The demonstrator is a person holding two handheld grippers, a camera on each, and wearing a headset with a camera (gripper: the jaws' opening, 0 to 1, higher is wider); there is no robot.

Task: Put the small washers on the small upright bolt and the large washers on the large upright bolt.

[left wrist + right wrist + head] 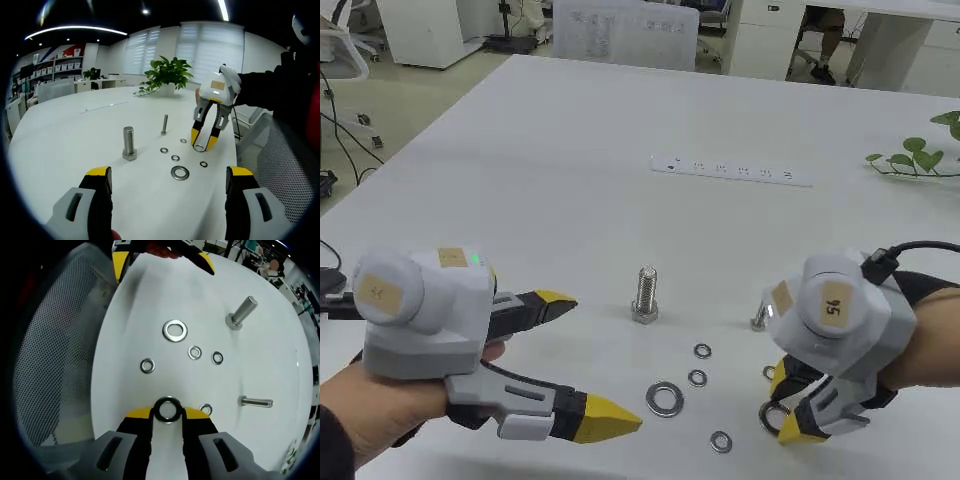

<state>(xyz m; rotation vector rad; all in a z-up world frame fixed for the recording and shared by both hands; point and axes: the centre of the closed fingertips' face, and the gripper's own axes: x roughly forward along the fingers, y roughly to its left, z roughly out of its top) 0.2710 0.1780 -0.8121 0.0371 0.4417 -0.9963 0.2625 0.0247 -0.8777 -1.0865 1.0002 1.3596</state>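
The large upright bolt [645,295] stands mid-table, with the thin small bolt [760,318] to its right. My right gripper [782,418] is shut on a large washer [167,399], held low over the table near the front edge. Another large washer [664,398] lies flat, with small washers [702,350] [697,377] [721,441] around it. A further small washer [205,409] lies by the right gripper's tips. My left gripper [590,357] stands open and empty to the left of the washers. In the left gripper view, the right gripper [205,142] hangs beyond the loose washers.
A white power strip [730,168] lies farther back on the white table [520,180]. A potted plant [920,155] sits at the right edge. A mesh chair [55,340] stands just off the table's near edge.
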